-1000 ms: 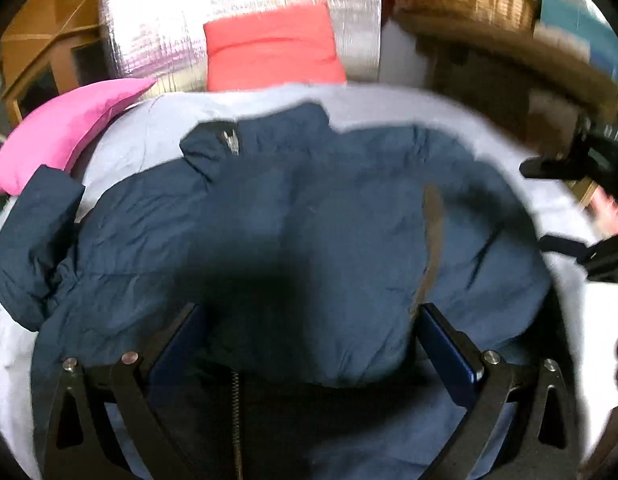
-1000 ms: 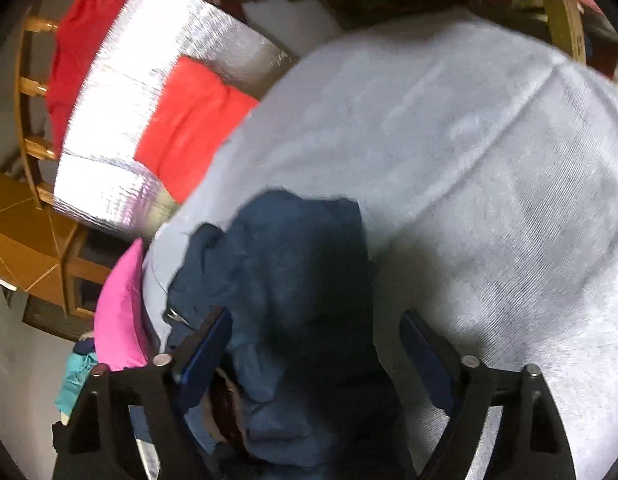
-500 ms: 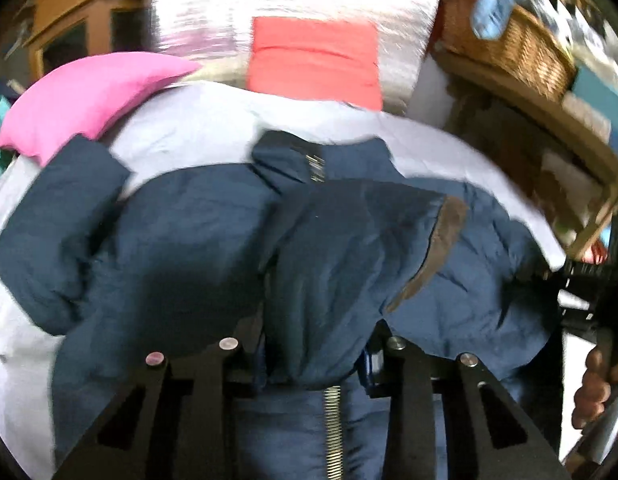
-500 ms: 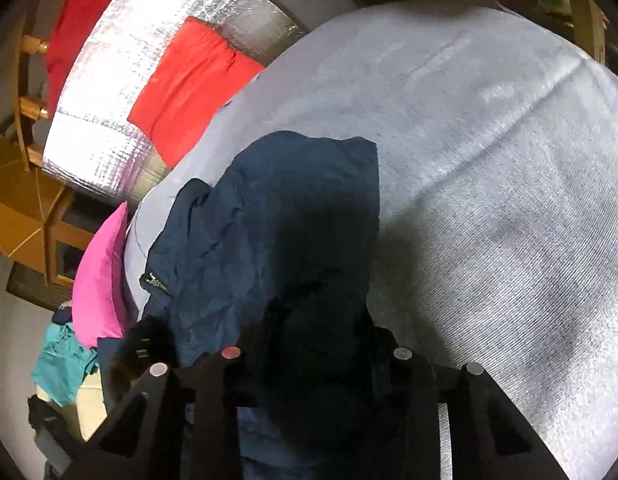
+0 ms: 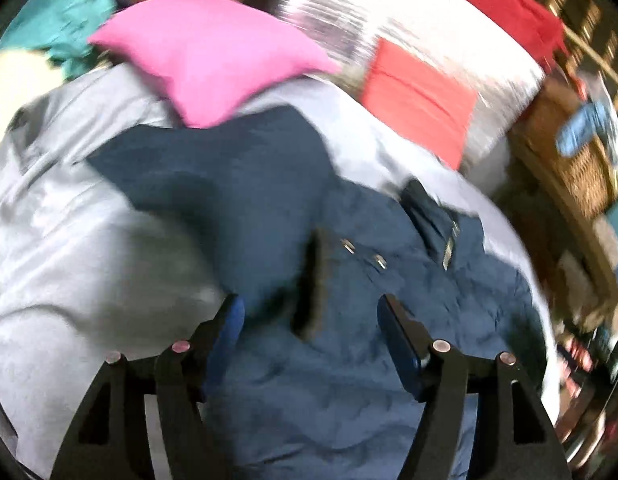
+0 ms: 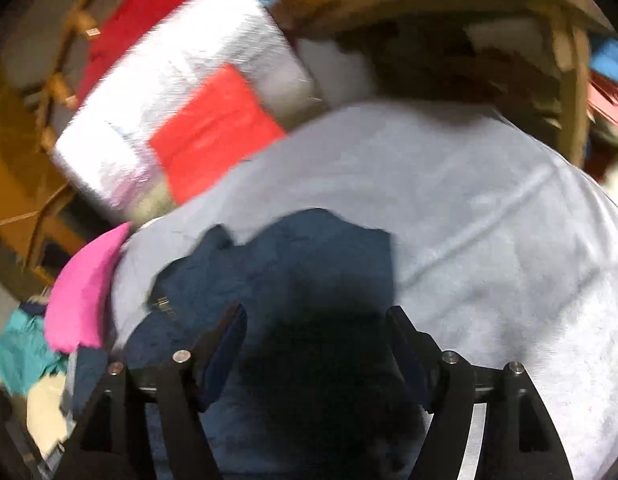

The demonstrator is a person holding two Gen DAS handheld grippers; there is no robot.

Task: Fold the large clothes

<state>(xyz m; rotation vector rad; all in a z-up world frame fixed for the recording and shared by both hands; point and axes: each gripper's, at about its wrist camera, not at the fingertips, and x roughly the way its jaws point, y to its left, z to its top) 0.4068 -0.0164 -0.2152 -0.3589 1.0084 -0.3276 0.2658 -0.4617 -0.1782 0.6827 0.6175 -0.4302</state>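
A navy padded jacket (image 5: 349,280) lies spread on the pale grey bed sheet (image 5: 61,248), its zip and collar toward the upper right and one sleeve reaching up-left under a pink pillow. My left gripper (image 5: 311,316) hovers over the jacket's brown-edged fold with its jaws opening; the pads press on nothing. In the right wrist view the jacket (image 6: 293,264) lies bunched at the lower middle. My right gripper (image 6: 317,328) hangs above it, jaws opening, with dark fabric below them but not pinched.
A pink pillow (image 5: 213,64) and a red cushion (image 5: 417,96) against a silver padded panel (image 5: 389,32) stand at the head of the bed. A wicker basket on a wooden shelf (image 5: 569,168) is at the right. Teal cloth (image 6: 21,348) lies off the bed's left side.
Both grippers shut on jacket fabric half a second ago and have since let go and opened. The left view has swung toward the jacket's left sleeve and the pink pillow.
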